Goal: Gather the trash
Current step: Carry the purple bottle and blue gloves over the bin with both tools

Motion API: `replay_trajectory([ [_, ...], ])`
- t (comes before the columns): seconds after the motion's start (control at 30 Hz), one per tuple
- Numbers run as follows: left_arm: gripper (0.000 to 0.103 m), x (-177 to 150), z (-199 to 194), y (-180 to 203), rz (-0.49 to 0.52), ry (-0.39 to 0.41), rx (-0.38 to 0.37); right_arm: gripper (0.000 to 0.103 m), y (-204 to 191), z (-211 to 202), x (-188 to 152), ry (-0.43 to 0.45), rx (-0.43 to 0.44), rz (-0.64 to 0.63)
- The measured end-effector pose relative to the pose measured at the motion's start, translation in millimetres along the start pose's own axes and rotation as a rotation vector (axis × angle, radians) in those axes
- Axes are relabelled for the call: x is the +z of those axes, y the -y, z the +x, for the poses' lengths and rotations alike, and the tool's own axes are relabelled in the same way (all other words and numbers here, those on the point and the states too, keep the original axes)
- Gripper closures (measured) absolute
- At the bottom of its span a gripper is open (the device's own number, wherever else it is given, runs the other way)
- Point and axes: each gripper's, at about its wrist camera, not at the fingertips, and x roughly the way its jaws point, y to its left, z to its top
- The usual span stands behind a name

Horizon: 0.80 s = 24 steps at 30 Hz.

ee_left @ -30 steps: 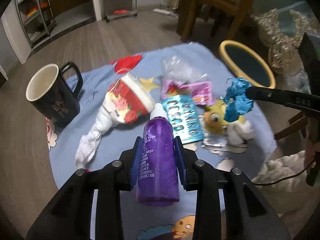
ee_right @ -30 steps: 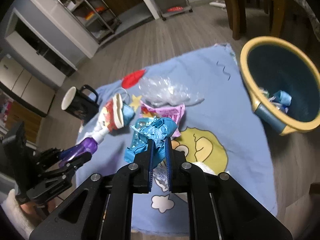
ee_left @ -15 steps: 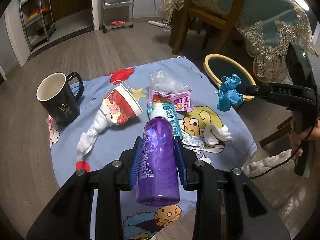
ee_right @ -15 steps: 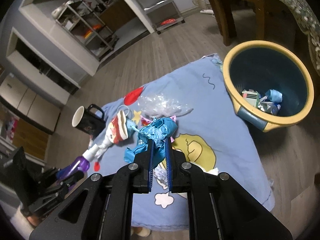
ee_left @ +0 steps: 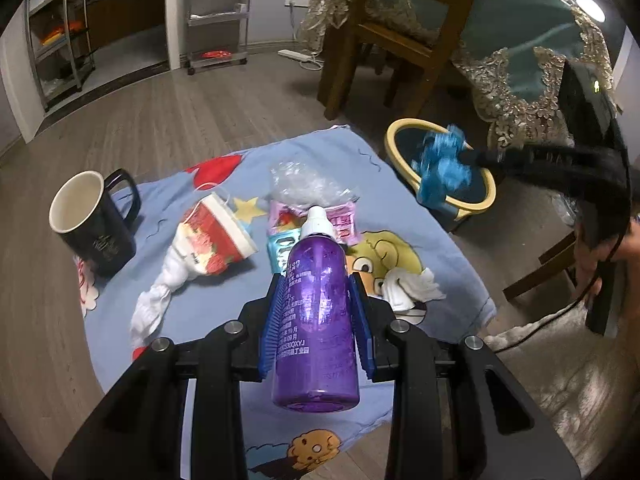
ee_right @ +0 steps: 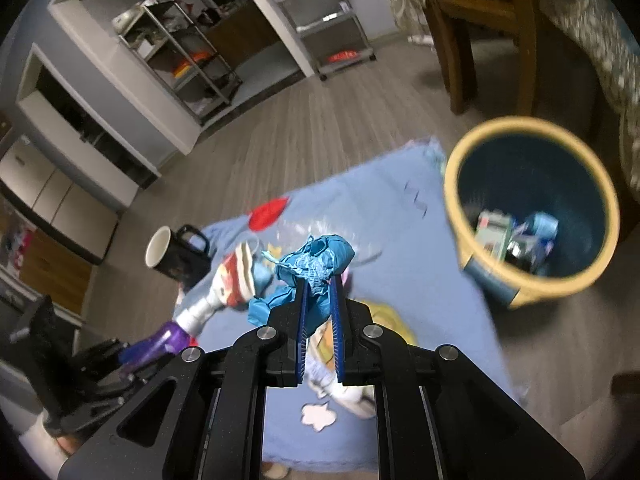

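My left gripper (ee_left: 318, 280) is shut on a purple bottle (ee_left: 316, 316) with a white cap, held above the blue cartoon cloth (ee_left: 200, 320). My right gripper (ee_right: 319, 284) is shut on a crumpled blue wad (ee_right: 316, 258); in the left wrist view that blue wad (ee_left: 442, 164) hangs over the yellow-rimmed bin (ee_left: 404, 128). The bin (ee_right: 532, 282), right of the cloth, holds several scraps. On the cloth lie a red-and-white paper cup (ee_left: 216, 236), a clear plastic bag (ee_left: 304, 184), a pink wrapper (ee_left: 340, 220), a teal blister pack (ee_left: 280, 248) and white tissue (ee_left: 412, 284).
A black mug (ee_left: 94, 224) stands on the cloth's left edge. A wooden chair (ee_left: 404, 28) and a table with a lace-edged cloth (ee_left: 532, 76) stand behind the bin. Metal shelving (ee_left: 60, 40) lines the far wall. A person's hand (ee_left: 624, 248) shows at the right.
Both grippers have risen, so the cloth looks smaller. The right gripper carried the blue wad rightward, from above the cloth's litter to over the bin. The bottle stays gripped.
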Motion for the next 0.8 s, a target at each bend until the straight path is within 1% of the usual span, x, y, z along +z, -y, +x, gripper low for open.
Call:
replay_trajectory([
  [0.1,0.072,9,3,11,0.040,0.006,0.003,0.091,14,-15,20,0.042,-0.003,0.022],
  [0.2,0.072,22,9,25,0.061,0.007,-0.029,0.091,34,-25,37,0.065,-0.037,0.035],
  [0.27,0.072,33,17,39,0.103,0.003,-0.034,0.091,51,-29,45,0.078,-0.068,0.044],
  [0.33,0.072,45,26,51,0.135,-0.006,-0.046,0.091,70,-30,47,0.091,-0.082,0.079],
  [0.4,0.072,55,35,60,0.142,-0.012,-0.068,0.091,94,-29,47,0.103,-0.074,0.162],
  [0.47,0.072,66,49,73,0.141,-0.018,-0.105,0.091,116,-22,45,0.094,-0.067,0.238],
  [0.5,0.072,71,57,80,0.149,-0.023,-0.117,0.091,127,-14,42,0.075,-0.077,0.275],
  [0.57,0.072,78,72,93,0.169,-0.036,-0.126,0.091,138,-8,41,0.057,-0.103,0.299],
  [0.8,0.072,110,113,142,0.251,-0.067,-0.132,0.091,182,-8,45,0.100,-0.204,0.374],
])
